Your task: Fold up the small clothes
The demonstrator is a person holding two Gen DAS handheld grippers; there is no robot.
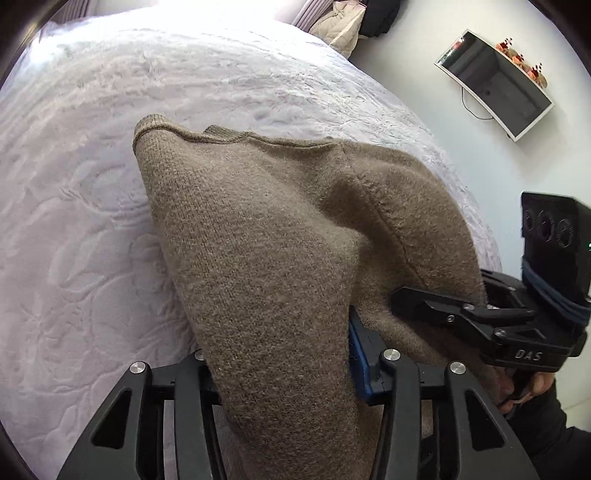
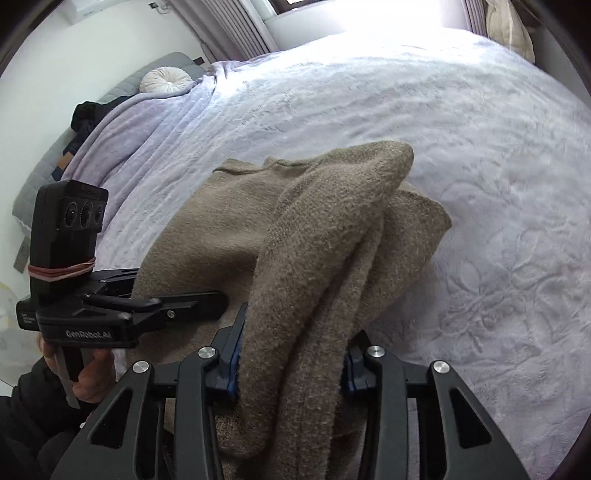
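Right wrist view: right gripper [image 2: 291,363] clamps bunched brown sweater [image 2: 325,236]; left gripper [image 1: 284,365] likewise grips sweater fold between fingers, over bedspread [image 1: 74,221].

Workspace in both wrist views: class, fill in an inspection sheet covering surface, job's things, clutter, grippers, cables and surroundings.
Surface: bed with a pale lilac textured blanket.
Job's things: one brown knitted sweater, partly lifted, the rest lying on the blanket.
Clutter: round white cushion and dark clothing at the bed's far edge.
Grippers: left gripper and right gripper each closed on a bunch of the sweater.
Cables: thin cord hanging under the wall screen.
Surroundings: white walls, curtains, bright window, pale coat hanging.
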